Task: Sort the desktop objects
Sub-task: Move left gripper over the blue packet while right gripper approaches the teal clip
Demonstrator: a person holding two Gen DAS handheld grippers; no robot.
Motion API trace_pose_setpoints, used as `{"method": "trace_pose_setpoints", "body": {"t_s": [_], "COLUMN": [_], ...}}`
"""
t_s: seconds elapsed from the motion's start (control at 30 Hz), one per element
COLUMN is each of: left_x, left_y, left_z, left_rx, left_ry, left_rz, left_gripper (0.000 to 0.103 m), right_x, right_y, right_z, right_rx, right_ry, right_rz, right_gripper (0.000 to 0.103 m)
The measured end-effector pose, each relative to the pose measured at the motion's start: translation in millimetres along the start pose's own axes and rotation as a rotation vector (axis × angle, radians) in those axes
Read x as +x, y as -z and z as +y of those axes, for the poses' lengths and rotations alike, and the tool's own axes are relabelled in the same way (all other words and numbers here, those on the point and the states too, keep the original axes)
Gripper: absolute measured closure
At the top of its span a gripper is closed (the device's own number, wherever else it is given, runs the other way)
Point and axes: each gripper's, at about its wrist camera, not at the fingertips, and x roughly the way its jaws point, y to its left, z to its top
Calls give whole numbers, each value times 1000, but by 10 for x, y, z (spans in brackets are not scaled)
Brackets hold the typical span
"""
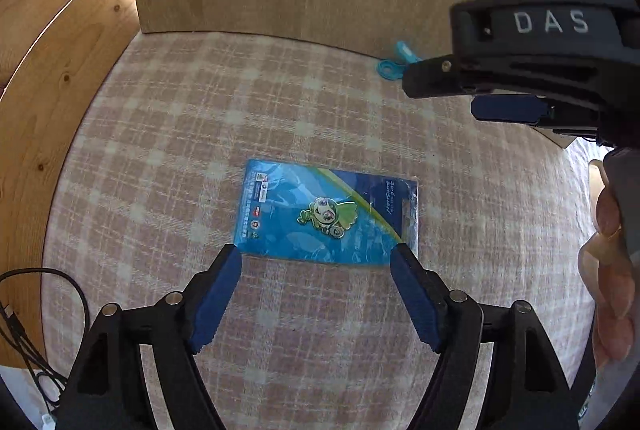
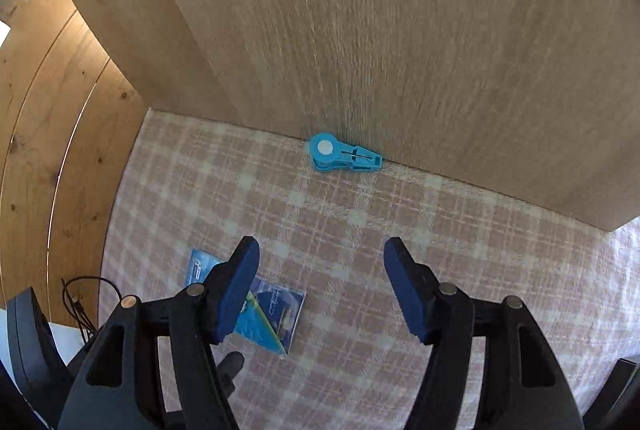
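Two grippers above a checked cloth [image 1: 160, 133], both holding nothing.

Left gripper [image 1: 316, 258] stands with jaws wide apart just over the near edge of a blue packaged card [image 1: 326, 211] lying flat. Right gripper [image 2: 320, 254] is likewise spread; a blue clip [image 2: 344, 153] lies ahead, against the wooden panel [image 2: 360, 29].

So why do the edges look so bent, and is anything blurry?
Left wrist view: the fisheye lens bows the checked cloth; the blue packet is sharp with plastic glare. Right wrist view: the wood panel streaks with motion blur; the blue clip stays fairly clear.
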Motion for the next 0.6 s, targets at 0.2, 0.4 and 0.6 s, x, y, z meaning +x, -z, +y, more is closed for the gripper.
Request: {"method": "trace_pose_setpoints", "body": {"t_s": [0.2,0.4,0.6], "left_x": [129,193,143], "left_y": [-79,-135,-175], "left_z": [-150,-15,197], "left_rx": [28,0,-63], "left_ry": [-72,-90,-17], "left_rz": [-34,-35,-20], "left_gripper": [24,15,16], "right_x": [171,234,276], "right_y": [-148,-214,-230], "right_z": [-66,-70,-90], "right_rx": [84,96,89], "right_ry": [-20,-22,-43], "right_rz": [-11,-13,16], "right_gripper": [39,39,39]}}
